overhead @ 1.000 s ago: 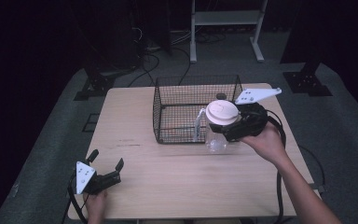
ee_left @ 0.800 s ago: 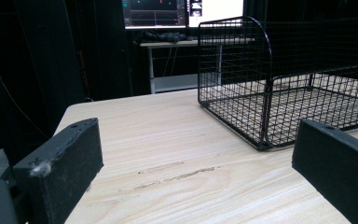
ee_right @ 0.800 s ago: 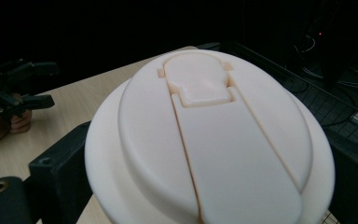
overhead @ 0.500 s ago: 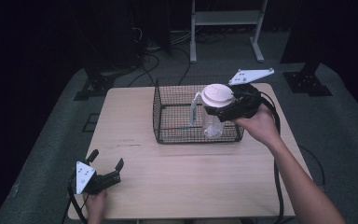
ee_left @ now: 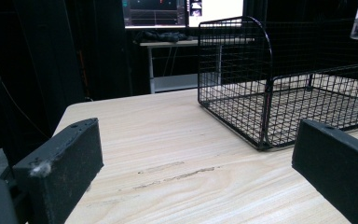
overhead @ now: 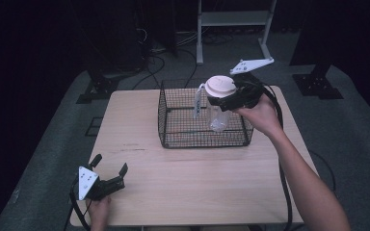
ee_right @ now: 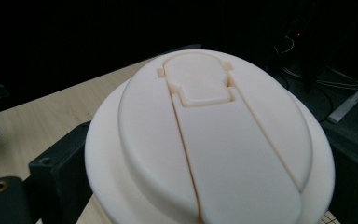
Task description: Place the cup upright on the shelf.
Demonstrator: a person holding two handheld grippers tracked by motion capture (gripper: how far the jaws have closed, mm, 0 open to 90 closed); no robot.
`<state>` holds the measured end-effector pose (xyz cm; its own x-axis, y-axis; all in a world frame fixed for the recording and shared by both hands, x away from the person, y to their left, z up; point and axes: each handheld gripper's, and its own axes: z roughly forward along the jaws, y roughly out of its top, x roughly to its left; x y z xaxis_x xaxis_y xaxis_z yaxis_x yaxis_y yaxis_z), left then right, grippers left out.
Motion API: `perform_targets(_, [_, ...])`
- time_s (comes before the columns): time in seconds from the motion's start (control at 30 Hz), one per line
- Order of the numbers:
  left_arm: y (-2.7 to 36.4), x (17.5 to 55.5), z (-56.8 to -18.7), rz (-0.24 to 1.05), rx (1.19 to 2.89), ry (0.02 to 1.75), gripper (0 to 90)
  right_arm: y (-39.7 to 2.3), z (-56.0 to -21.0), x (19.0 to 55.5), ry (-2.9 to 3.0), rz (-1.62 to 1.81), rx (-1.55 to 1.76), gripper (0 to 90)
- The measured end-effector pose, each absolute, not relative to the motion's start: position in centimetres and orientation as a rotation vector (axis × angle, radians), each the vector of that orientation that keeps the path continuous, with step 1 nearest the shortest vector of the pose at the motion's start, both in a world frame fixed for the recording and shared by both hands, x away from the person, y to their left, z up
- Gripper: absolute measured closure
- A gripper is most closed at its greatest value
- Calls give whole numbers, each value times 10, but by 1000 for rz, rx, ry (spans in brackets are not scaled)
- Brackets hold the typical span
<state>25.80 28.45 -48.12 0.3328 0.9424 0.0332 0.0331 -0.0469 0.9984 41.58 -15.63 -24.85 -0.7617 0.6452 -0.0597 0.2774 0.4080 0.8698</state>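
Observation:
A clear bottle (overhead: 218, 115) with a wide cream lid (overhead: 220, 85) and a white strap hangs above the right part of a black wire basket (overhead: 173, 139). My right gripper (overhead: 224, 100) is shut on the bottle just under the lid. In the right gripper view the cream lid (ee_right: 209, 140) spans the gap between the two black jaws. My left gripper (overhead: 110, 169) rests open near the table's front left corner, with nothing between its jaws. In the left gripper view the basket (ee_left: 270, 93) stands ahead to the right on the wooden table (ee_left: 168, 154).
The light wooden table (overhead: 197, 187) has bare room in front of and left of the basket. Dark stands, cables and a white frame (overhead: 231, 21) sit on the floor beyond the far edge. Monitors (ee_left: 182, 9) glow behind the table in the left gripper view.
My right gripper has carried the bottle away from me and to the left, from the basket's right front corner to above the basket's inside. The left gripper has not moved.

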Motion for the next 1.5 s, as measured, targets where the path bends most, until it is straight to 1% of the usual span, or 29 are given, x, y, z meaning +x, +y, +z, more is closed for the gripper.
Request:
perform_targets(0.3, [285, 258, -481, 963, 1408, 966, 9, -148, -254, 436, 2276, 1262, 810, 49])
perform_targets(0.57, [285, 258, -481, 962, 1408, 966, 9, -141, -260, 446, 2267, 1232, 827, 48])
perform_targets(1.1, [285, 258, -481, 958, 1404, 963, 9, -128, -286, 477, 2265, 1240, 899, 49])
perform_targets(1.5, [286, 258, -481, 955, 1400, 962, 9, -119, -314, 495, 2264, 1226, 940, 49])
